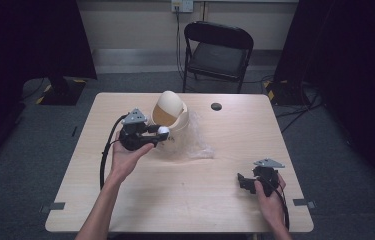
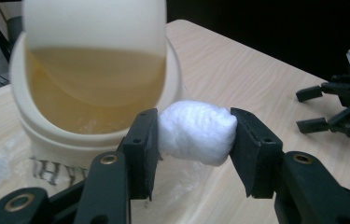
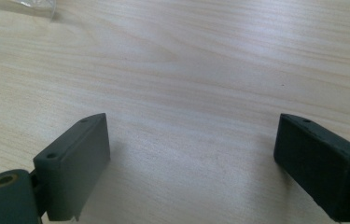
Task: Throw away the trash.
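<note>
My left gripper [image 1: 161,132] [image 2: 195,133] is shut on a white wad of tissue [image 2: 196,130] [image 1: 163,131], held just in front of a cream bin [image 1: 171,117] [image 2: 93,135] whose swing lid [image 2: 93,28] is tipped back, showing its amber inside. A clear plastic bag [image 1: 195,145] lies under and beside the bin. My right gripper [image 1: 244,181] [image 3: 191,163] rests low over bare wood at the table's right front, jaws wide apart and empty; it also appears far off in the left gripper view [image 2: 331,109].
The light wooden table [image 1: 185,200] has a round cable hole [image 1: 216,106] at the back. A black folding chair [image 1: 218,50] stands behind it. Dark curtains hang at both sides.
</note>
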{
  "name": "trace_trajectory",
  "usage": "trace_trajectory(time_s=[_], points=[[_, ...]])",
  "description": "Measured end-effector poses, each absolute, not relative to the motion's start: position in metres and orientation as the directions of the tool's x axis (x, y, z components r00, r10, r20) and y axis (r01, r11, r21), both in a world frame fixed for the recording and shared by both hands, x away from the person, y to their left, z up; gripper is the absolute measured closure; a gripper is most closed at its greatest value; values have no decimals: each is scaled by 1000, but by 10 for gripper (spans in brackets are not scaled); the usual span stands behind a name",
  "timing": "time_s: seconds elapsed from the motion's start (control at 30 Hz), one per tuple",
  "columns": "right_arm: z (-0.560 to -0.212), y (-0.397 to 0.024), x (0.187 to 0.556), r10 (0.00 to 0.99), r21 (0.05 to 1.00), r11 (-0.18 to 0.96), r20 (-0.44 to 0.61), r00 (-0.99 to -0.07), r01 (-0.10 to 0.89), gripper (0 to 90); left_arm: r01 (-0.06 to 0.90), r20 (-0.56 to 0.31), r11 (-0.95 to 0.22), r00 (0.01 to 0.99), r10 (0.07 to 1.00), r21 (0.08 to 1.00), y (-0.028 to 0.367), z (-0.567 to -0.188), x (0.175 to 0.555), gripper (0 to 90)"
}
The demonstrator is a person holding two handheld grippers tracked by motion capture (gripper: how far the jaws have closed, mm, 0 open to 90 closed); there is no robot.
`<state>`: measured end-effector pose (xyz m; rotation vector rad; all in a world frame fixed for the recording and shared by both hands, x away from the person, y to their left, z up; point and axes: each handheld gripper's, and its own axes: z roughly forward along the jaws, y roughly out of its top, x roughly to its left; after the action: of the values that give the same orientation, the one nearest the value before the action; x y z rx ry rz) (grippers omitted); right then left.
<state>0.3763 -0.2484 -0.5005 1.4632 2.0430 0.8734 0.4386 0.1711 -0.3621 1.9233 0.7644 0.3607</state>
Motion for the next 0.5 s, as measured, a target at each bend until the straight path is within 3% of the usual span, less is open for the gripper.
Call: trace_trajectory(time_s=[0.5], points=[[-500, -248, 376, 949, 730, 226, -15, -316, 645, 97, 401, -85, -317, 723, 686, 859, 177, -361, 476, 541]])
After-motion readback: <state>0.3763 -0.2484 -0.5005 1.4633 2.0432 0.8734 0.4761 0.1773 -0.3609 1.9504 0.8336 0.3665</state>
